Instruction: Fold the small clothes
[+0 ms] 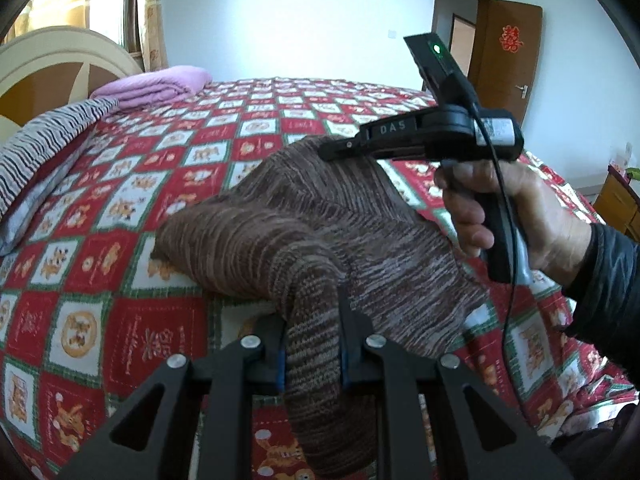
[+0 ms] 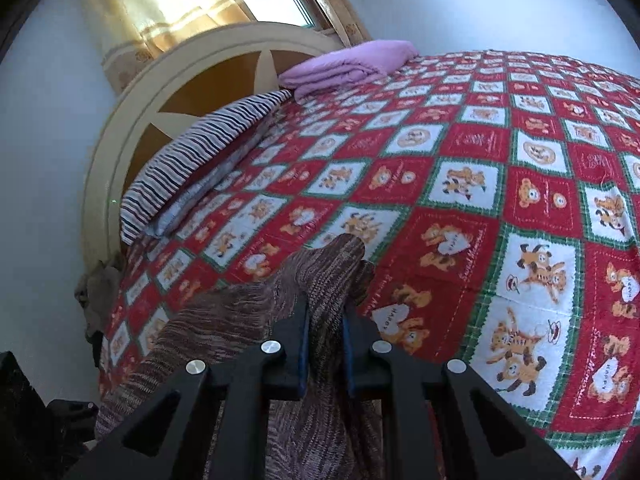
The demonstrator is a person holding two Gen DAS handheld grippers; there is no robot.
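A brown striped knit garment [image 1: 304, 220] is held up over the red, white and green patterned bedspread [image 1: 120, 184]. My left gripper [image 1: 314, 316] is shut on a bunched edge of it, low in the left wrist view. My right gripper [image 1: 332, 148] shows in that view at the upper right, shut on the garment's far edge, with a hand on its handle. In the right wrist view my right gripper [image 2: 326, 312] pinches a fold of the same garment [image 2: 240, 320], which hangs down to the left above the bedspread [image 2: 480, 168].
A folded purple blanket [image 1: 156, 84] and a striped pillow [image 1: 44, 148] lie by the round headboard [image 2: 168, 80]. A brown door [image 1: 508, 52] stands open at the far right, with a wooden cabinet [image 1: 618, 200] beside the bed.
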